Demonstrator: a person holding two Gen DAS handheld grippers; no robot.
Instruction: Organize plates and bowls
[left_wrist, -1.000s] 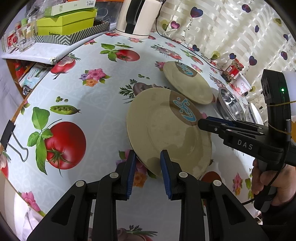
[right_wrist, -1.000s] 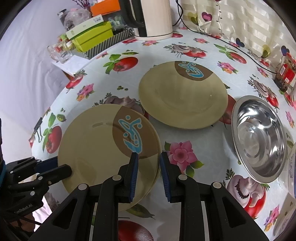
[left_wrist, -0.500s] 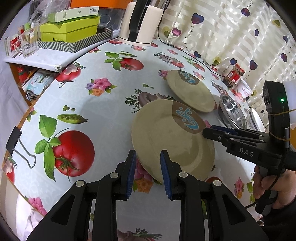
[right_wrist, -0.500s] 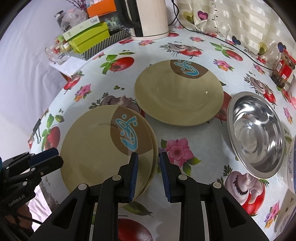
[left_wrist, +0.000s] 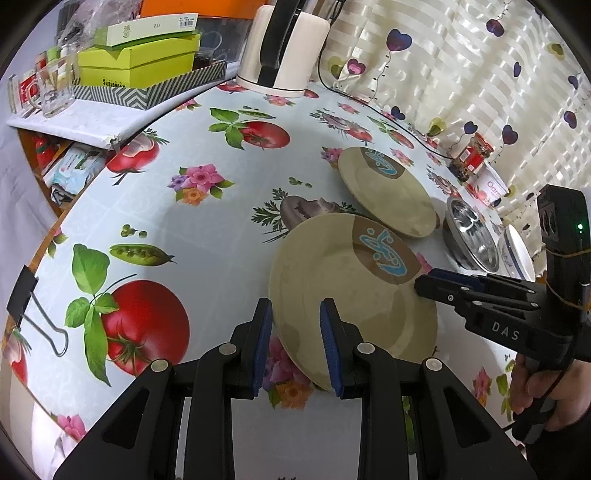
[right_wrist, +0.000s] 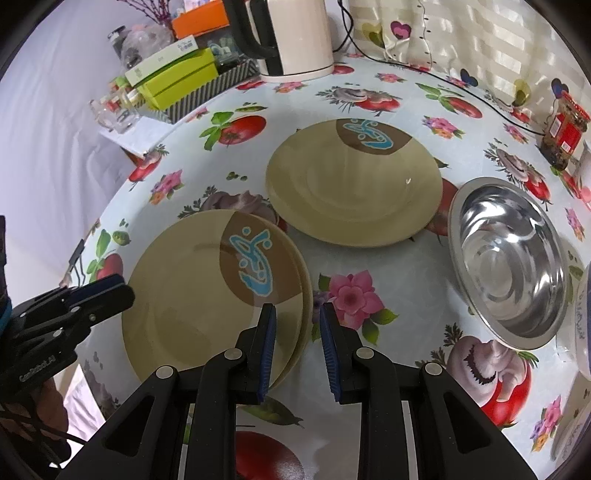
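Plates number two in the left wrist view: a near beige plate (left_wrist: 343, 288) with a blue and brown motif, and a far beige plate (left_wrist: 388, 192) just behind it, both lying on the flowered surface (left_wrist: 221, 229). One steel bowl (left_wrist: 471, 236) and one white bowl (left_wrist: 517, 251) are seen to the right of the far plate. The left gripper (left_wrist: 295, 306) is held over the near plate's front rim, its jaws standing apart with nothing pressed between the pads. The right gripper (left_wrist: 419, 284), carried by a hand (left_wrist: 550, 398), is seen from the side at the same plate's right rim. One kettle (left_wrist: 284, 44), one jar (left_wrist: 472, 157) and one binder clip (left_wrist: 33, 306) are also counted.

From the right wrist view, three plates are counted: a second rim (right_wrist: 306, 295) is shown under the near plate, offset to the right, so that a stack of two is formed. The far plate lies apart from the stack, with the steel bowl just beside it. The right gripper's jaws are parted, the stack's right rim being seen in the gap, untouched by the pads. The left gripper is seen at the stack's left rim; contact cannot be told.
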